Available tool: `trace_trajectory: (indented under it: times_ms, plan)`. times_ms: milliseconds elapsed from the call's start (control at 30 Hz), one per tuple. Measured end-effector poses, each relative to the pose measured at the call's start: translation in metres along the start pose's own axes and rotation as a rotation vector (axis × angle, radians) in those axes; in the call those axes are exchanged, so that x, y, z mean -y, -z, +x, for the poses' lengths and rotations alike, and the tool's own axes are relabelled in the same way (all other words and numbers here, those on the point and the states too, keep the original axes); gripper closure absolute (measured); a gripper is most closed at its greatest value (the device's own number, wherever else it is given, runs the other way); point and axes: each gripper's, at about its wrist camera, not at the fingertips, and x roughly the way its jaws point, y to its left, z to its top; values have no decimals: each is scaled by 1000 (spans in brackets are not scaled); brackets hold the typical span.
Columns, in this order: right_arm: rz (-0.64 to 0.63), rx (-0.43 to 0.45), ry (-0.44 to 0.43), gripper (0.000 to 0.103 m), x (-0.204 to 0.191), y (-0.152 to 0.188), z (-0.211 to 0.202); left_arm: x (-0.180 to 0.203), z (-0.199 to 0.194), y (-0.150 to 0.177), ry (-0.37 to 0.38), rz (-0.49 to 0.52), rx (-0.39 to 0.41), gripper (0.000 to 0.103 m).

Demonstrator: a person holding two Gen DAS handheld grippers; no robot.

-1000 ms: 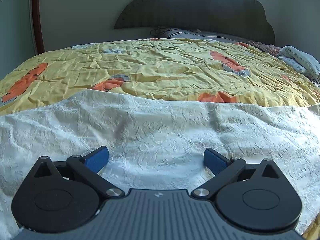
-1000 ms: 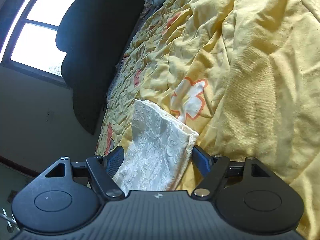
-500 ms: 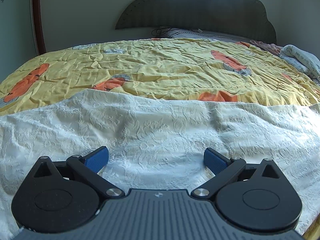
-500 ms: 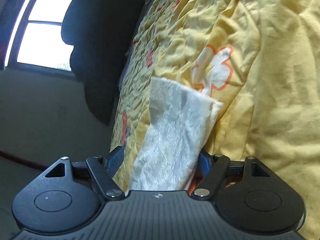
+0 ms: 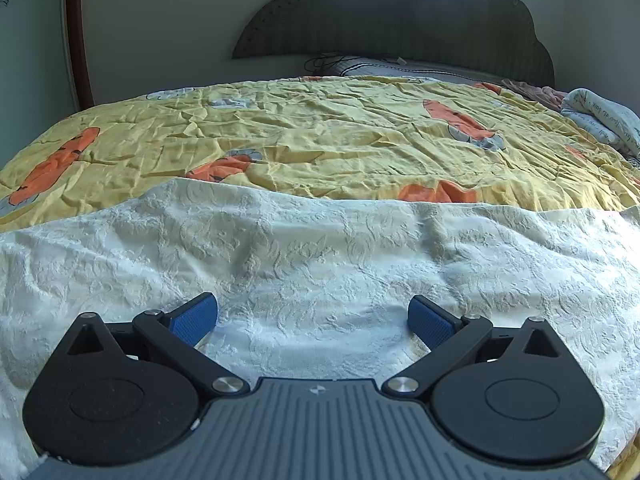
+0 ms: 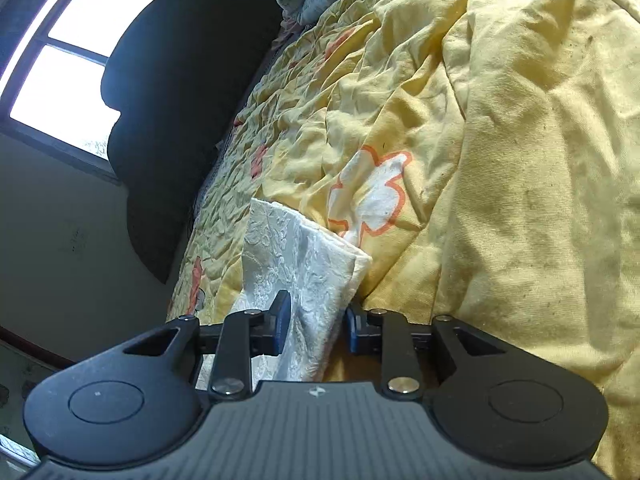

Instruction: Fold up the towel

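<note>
A white embossed towel (image 5: 320,248) lies spread across the near part of the bed and fills the lower half of the left wrist view. My left gripper (image 5: 312,310) hovers low over its near edge, open, with its blue pads (image 5: 192,322) wide apart and nothing between them. In the right wrist view, which is tilted sideways, a doubled corner of the towel (image 6: 296,248) sticks out forward between the fingers. My right gripper (image 6: 316,320) is shut on that corner, with a blue pad pressing on each side of the cloth.
A wrinkled yellow bedspread (image 5: 340,140) with orange prints covers the bed. A dark scalloped headboard (image 5: 400,16) stands behind it, and a folded light blanket (image 5: 600,120) lies at the far right. A bright window (image 6: 68,68) is on the wall, and a wooden door frame (image 5: 78,40) stands at the left.
My right gripper's fingers have closed from wide apart onto the towel corner, and its view has swung a little. The left gripper has stayed open and nearly still.
</note>
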Motion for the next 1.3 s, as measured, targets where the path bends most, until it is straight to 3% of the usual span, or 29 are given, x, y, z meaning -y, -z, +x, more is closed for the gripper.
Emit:
trace_trajectory:
  times_ms: [133, 233, 633, 700, 767, 833, 933, 1000, 1033, 1100, 1167, 1233, 1300]
  plan:
    - [31, 7, -22, 78, 2, -2, 5, -1, 0, 0, -2, 1, -1, 0]
    - [-9, 20, 9, 87, -3, -1, 8, -1, 0, 0, -2, 1, -2, 0]
    - [27, 2, -33, 85, 1, -6, 13, -1, 0, 0, -3, 4, -4, 0]
    - [-80, 13, 6, 87, -12, -3, 13, -1, 0, 0, -3, 4, -6, 0]
    - [-306, 37, 74, 87, -39, 5, 9, -1, 0, -3, -3, 3, -23, 0]
    - [-610, 82, 136, 87, -74, 24, 4, -1, -3, -12, 9, -43, -68, 7]
    - [-1095, 149, 182, 88, -120, 77, -1, 7, -16, -33, 131, -142, -67, 7]
    - [-1314, 141, 167, 89, -133, 112, 1, 24, -26, -51, 234, -166, -52, 6]
    - [-1404, 137, 161, 89, -138, 130, 3, 38, -29, -62, 321, -171, -54, 6]
    - [-1521, 131, 135, 89, -141, 159, 5, 65, -28, -74, 476, -182, -87, 5]
    - [-1541, 117, 107, 89, -143, 172, 5, 98, -17, -78, 624, -214, -155, 5]
    - [-1543, 110, 99, 89, -146, 182, 3, 126, 3, -73, 700, -235, -240, 5]
    - [-1556, 111, 97, 89, -144, 187, 0, 148, 22, -64, 697, -260, -304, 7]
